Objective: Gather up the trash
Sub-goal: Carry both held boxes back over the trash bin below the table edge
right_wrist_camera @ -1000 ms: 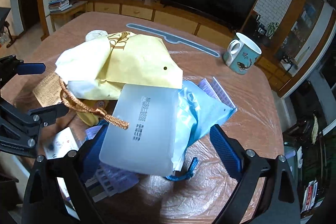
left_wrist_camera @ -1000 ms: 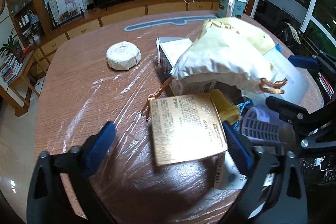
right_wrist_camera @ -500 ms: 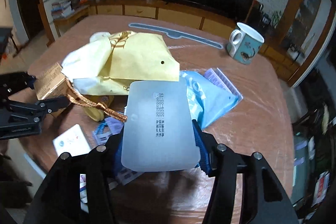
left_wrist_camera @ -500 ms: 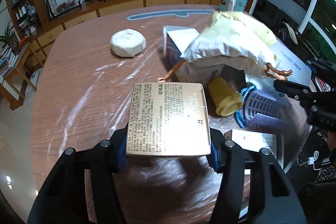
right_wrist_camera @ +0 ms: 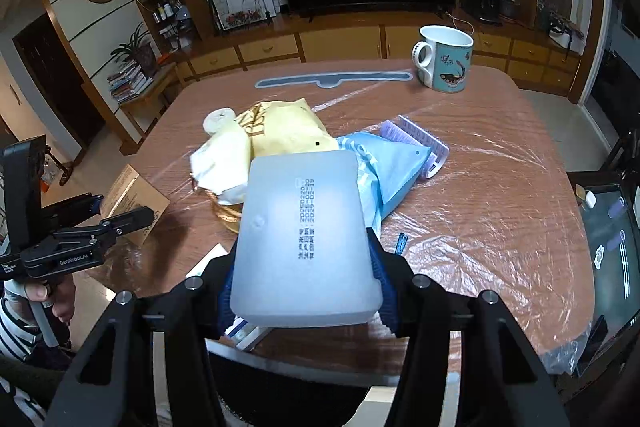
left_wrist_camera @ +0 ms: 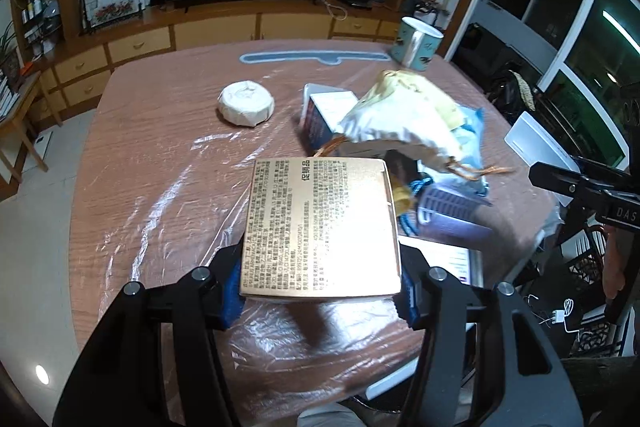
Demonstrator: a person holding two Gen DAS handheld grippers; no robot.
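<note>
My left gripper (left_wrist_camera: 320,291) is shut on a tan cardboard box (left_wrist_camera: 322,227) with printed text and holds it above the table's near edge. My right gripper (right_wrist_camera: 306,287) is shut on a frosted white plastic pack (right_wrist_camera: 304,235) and holds it above the near edge. A heap of trash lies mid-table: a yellow-white paper bag (right_wrist_camera: 276,135) (left_wrist_camera: 404,115), a light blue pouch (right_wrist_camera: 388,163), a purple ribbed item (right_wrist_camera: 420,139) (left_wrist_camera: 444,207), and a small white-blue carton (left_wrist_camera: 320,115). The box also shows in the right wrist view (right_wrist_camera: 136,199).
The wooden table (left_wrist_camera: 160,147) is covered with clear film. A round white wrapped puck (left_wrist_camera: 246,103) lies at left. A teal mug (right_wrist_camera: 446,59) and a long grey-blue tool (right_wrist_camera: 332,79) stand at the far side. A white printed card (left_wrist_camera: 452,259) lies near the front edge.
Both grippers closed from open onto their items, the left on the box, the right on the plastic pack, then lifted and drew them back toward the near edge.
</note>
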